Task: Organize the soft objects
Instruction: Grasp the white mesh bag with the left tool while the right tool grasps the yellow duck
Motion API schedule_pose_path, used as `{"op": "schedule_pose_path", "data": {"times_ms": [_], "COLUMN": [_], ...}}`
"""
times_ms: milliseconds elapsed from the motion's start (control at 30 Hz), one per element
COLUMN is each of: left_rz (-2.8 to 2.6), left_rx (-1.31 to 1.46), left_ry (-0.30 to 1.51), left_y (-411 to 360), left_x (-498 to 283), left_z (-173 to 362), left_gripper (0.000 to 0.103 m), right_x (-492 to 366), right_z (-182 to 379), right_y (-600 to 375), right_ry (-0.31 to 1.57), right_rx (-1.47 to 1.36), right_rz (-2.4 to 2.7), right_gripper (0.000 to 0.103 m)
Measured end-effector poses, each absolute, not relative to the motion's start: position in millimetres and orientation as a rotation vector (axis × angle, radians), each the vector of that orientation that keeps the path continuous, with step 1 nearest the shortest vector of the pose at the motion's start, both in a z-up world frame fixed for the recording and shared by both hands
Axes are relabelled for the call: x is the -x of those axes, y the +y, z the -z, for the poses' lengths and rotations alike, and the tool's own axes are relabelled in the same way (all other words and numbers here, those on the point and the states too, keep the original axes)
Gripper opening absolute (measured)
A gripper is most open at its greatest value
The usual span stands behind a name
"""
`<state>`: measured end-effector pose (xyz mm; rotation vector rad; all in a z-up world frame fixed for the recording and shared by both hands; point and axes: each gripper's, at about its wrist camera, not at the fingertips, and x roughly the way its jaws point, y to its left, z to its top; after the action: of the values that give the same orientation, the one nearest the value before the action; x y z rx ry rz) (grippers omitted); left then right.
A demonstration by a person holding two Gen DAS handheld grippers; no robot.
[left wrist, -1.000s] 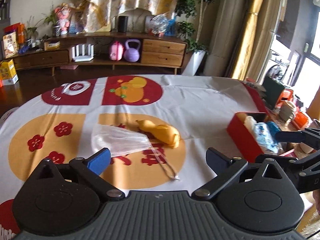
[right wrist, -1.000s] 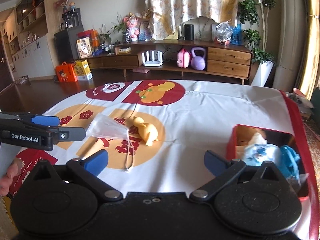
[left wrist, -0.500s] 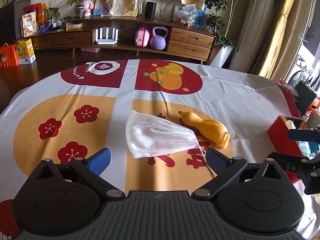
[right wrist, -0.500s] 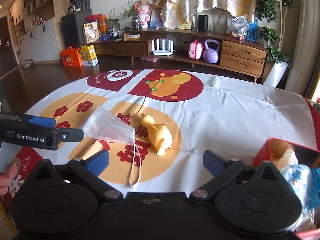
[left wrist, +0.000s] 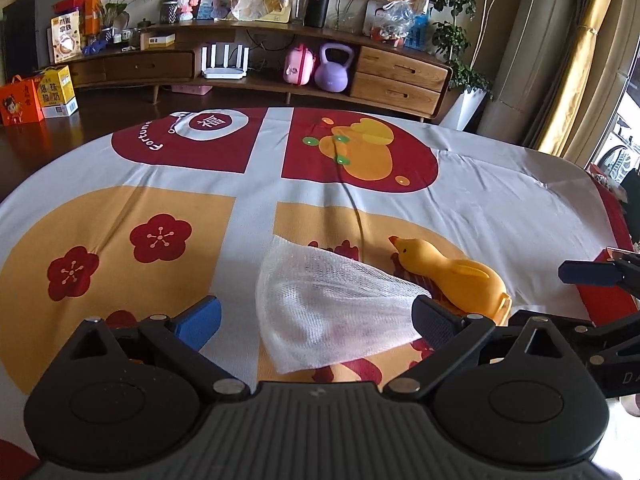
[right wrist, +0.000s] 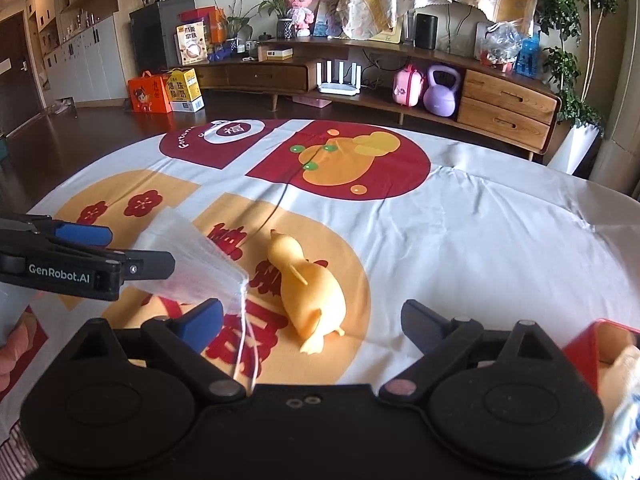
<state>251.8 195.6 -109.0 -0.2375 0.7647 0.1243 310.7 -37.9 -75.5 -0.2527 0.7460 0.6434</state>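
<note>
A round table (left wrist: pixel 500 184) covered with a white cloth printed in red and orange stood in a living room. Near its right edge sat a red open box (right wrist: pixel 600 344), only its corner showing, with pale soft things already inside, so part of the tidying looked done. Two items were left out on the cloth toward the near side: a white mesh drawstring pouch (left wrist: pixel 332 304) lying flat, its cord trailing toward the near edge, and just beside it on the right a soft yellow rubber duck (left wrist: pixel 452 276) lying on its side, its head toward the table's far edge. The person held a black gripper in each hand, both angled down toward the table. The left gripper (left wrist: pixel 316 316) stood wide apart with nothing in it, its blue pad to the left of the pouch and its dark pad at the pouch's gathered right end, apparently not pressing it. The right gripper (right wrist: pixel 312 316) also stood nearly full wide and empty, though its jaws had just been closing a little; the duck lay ahead between its two fingers, not touched as far as could be seen. Both items seemed about to be picked up and carried to the box.
</note>
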Motion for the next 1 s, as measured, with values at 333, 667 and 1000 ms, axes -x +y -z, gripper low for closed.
{"op": "schedule_pose_path", "data": {"times_ms": [333, 667, 1000], "left_rz": [-0.133, -0.146, -0.116], "left_rx": [0.229, 0.207, 0.170], "left_ry": [0.801, 0.791, 0.757], "left_y": [198, 194, 182], "left_x": [-275, -281, -278], "left_z": [133, 143, 135], "left_gripper": [0.102, 0.098, 0.041], "right_x": [-336, -341, -335], "right_z": [94, 111, 108], "right_y": [-23, -13, -17], "right_ry": [0.758, 0.781, 0.768], "right_rx": [0.269, 0.274, 0.250], "right_rz": [-0.657, -0.661, -0.653], "right_gripper": [0.091, 0.069, 0.034]}}
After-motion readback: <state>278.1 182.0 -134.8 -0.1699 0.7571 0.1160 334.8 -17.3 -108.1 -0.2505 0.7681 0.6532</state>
